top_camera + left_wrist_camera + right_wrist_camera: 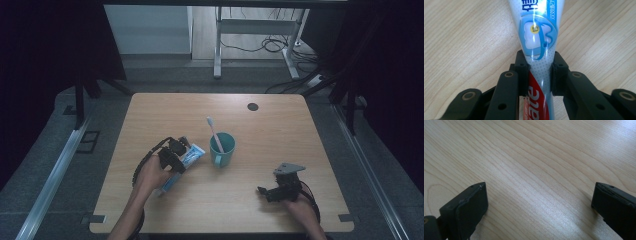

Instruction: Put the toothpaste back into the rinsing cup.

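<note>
On the left half of the worktop (260, 210), the left gripper (181, 150) is closing its jaws across a toothpaste tube (189, 159). In the left gripper view, the two black pads are pressing against opposite sides of the toothpaste tube (537, 50), which is lying flat on the wood. The grip is sitting partway along the tube's length, where the red lettering is giving way to the blue tooth graphic.

The tube's long axis is running diagonally in the high view, from near the person's left hand (152, 175) up and to the right, and its far end is pointing toward the teal cup (223, 150). The cup is standing just beside that end, and a pink toothbrush (214, 132) is leaning upright inside it. The jaws are crossing the long axis roughly at right angles, so any lift will probably carry the tube level.

The right gripper (263, 191) is resting near the front right of the worktop, well apart from the tube and the cup. Its jaws are standing wide open over bare wood. The left hand is clearly the nearer one to both the tube and the cup.
</note>
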